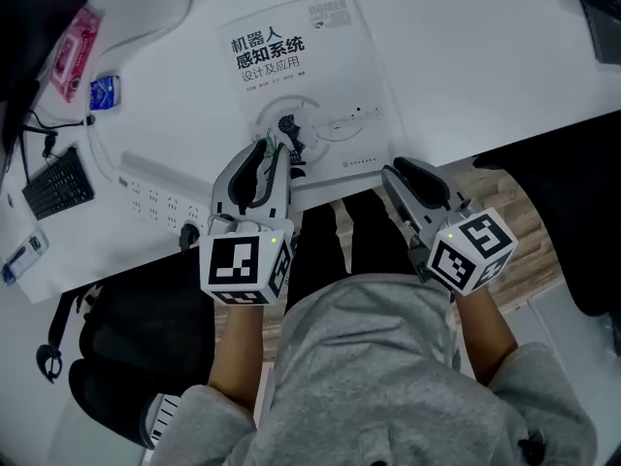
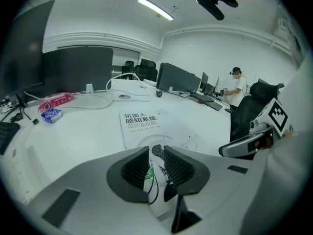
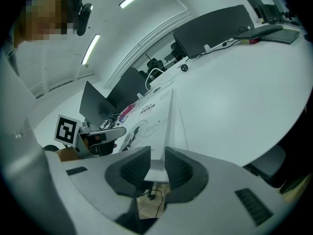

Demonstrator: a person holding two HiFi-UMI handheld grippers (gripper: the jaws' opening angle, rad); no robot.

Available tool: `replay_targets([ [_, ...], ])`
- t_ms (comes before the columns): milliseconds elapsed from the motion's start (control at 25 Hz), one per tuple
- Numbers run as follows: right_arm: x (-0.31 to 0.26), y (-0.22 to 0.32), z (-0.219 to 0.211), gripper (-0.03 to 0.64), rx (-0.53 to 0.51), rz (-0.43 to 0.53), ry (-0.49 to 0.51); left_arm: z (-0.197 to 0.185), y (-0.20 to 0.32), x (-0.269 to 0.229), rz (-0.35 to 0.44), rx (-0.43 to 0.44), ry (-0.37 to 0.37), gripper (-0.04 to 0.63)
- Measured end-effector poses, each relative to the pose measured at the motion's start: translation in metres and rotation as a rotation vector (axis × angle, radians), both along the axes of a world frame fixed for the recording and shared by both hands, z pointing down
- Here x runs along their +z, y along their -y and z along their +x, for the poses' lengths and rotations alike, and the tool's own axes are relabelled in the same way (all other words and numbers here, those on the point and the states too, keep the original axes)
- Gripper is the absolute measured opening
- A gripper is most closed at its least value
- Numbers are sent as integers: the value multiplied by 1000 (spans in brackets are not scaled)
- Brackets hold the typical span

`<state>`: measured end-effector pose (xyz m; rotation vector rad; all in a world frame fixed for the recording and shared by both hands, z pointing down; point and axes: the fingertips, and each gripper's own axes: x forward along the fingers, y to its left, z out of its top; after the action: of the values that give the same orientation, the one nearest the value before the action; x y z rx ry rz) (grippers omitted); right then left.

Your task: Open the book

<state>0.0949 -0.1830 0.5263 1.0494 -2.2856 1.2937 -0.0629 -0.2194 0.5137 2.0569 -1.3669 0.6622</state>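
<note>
A closed white book [image 1: 301,76] with a printed cover lies flat on the white table [image 1: 485,66], its near edge at the table's front edge. My left gripper [image 1: 272,163] hangs over the book's near left corner. In the left gripper view the cover [image 2: 142,126] shows through the narrow gap of its jaws [image 2: 156,165], which stand open. My right gripper [image 1: 396,173] is at the near right corner. In the right gripper view the book's edge [image 3: 168,116] runs into the gap of its open jaws [image 3: 157,168]; whether the pads touch it I cannot tell.
Left of the book lie a white power strip [image 1: 146,197], a black keyboard [image 1: 58,183], a pink packet [image 1: 76,51], a blue packet [image 1: 105,92] and a white cable. Dark monitors [image 2: 78,70] stand at the back. A person [image 2: 238,87] sits far off.
</note>
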Motion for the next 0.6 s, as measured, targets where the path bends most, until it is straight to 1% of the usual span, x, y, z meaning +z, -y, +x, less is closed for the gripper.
replay_targets([
  [240, 4, -2, -5, 98, 3, -49, 61, 6, -1, 20, -45, 11, -10, 97],
  [400, 8, -1, -4, 97, 3, -88, 96, 5, 0, 22, -45, 0, -15, 95],
  [520, 6, -1, -4, 92, -2, -93, 106, 5, 0, 22, -55, -3, -31, 95],
  [600, 2, -2, -4, 91, -3, -89, 114, 5, -1, 23, -59, -3, -29, 95],
])
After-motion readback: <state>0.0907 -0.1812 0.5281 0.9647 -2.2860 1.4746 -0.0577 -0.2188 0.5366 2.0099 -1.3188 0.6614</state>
